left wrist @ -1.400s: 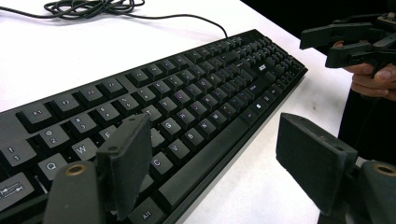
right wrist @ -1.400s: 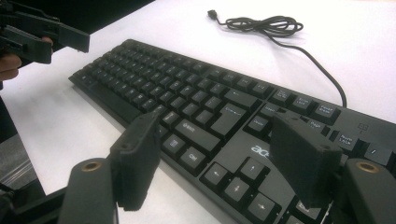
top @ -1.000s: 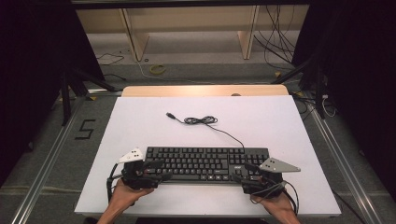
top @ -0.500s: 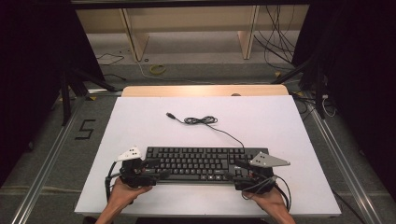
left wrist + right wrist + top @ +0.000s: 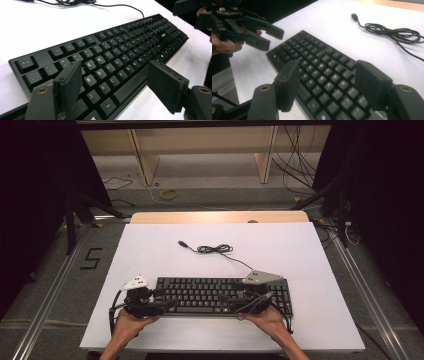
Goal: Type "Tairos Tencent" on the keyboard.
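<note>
The black keyboard [image 5: 222, 295] is lying flat on the white bench [image 5: 300, 250], near the front edge on the person's side, its long side running left to right. Its cable [image 5: 220, 251] is trailing off the back right corner and lying in a loose bundle farther up the bench, with the plug [image 5: 183, 243] resting free at the far end.

The left tongs [image 5: 167, 300] are sitting at the keyboard's left end, and the left hand [image 5: 131, 322] is gripping them from below. In the left gripper view the jaws are standing wide apart, one pad hanging over the left-hand letter keys, the other out past the front edge over bare bench. They are pressing on nothing: released.

Over to the right tongs [image 5: 232, 301], which are hovering above the right-centre keys with the right hand [image 5: 270, 320] behind them. In the right gripper view the two pads are standing well apart above the key rows, with the keyboard below them and nothing pinched. The jaws have just been closing a touch, yet they are wide and released, with no thing gripped between them.

Farther off in that same view, the left tongs are showing at the upper left, jaws parted, beside the keyboard's far end.
</note>
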A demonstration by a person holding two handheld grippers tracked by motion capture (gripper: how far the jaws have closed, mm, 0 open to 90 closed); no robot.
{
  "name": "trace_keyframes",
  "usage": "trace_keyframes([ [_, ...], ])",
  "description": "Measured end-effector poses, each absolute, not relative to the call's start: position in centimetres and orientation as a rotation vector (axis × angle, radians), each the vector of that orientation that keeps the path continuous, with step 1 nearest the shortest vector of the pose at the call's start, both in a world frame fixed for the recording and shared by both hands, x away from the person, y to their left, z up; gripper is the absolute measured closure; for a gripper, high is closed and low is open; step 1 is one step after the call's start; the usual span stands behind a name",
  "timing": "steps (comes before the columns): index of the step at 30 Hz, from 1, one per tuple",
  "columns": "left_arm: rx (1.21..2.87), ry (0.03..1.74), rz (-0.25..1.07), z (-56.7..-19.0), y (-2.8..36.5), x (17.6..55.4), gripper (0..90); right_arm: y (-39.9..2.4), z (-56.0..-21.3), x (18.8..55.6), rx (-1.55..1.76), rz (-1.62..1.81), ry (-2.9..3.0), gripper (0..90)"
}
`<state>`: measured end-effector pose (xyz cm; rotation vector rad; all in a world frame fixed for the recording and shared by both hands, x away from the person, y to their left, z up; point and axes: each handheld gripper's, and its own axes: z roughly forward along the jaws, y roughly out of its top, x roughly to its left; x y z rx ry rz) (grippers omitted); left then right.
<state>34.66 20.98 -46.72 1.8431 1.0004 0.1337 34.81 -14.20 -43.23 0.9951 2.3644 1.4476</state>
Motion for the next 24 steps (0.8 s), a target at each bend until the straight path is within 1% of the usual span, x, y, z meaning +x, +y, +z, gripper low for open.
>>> trace_keyframes([
  [4, 1.860, 1.019, 0.151, -46.7, 21.1, 34.7, 29.2, -12.6, -43.0, 35.8, 0.980, 1.437, 2.392, 41.1],
  [8, 1.868, 1.042, 0.161, -46.8, 21.3, 34.8, 32.7, -11.0, -42.8, 36.5, 0.972, 1.399, 2.437, 46.0],
  [15, 1.897, 1.079, 0.165, -46.7, 21.7, 34.9, 45.4, -8.9, -43.3, 37.6, 0.993, 1.357, 2.503, 58.8],
  [16, 1.903, 1.081, 0.168, -46.7, 21.8, 35.0, 45.4, -8.9, -43.3, 37.6, 0.993, 1.357, 2.503, 58.8],
  [18, 1.921, 1.089, 0.168, -46.7, 21.9, 35.0, 50.4, -8.4, -43.6, 38.0, 0.998, 1.344, 2.520, 62.7],
  [19, 1.927, 1.092, 0.167, -46.8, 21.9, 35.0, 55.6, -8.0, -43.8, 38.3, 1.007, 1.327, 2.535, 66.1],
  [20, 1.935, 1.094, 0.166, -46.8, 21.9, 35.0, 55.6, -8.0, -43.8, 38.3, 1.007, 1.327, 2.535, 66.1],
  [21, 1.944, 1.099, 0.167, -46.8, 22.0, 35.1, 61.0, -7.5, -44.1, 38.6, 1.010, 1.313, 2.549, 69.6],
  [24, 1.959, 1.108, 0.172, -46.8, 22.0, 35.1, 67.9, -6.7, -44.4, 39.0, 1.012, 1.298, 2.568, 74.4],
])
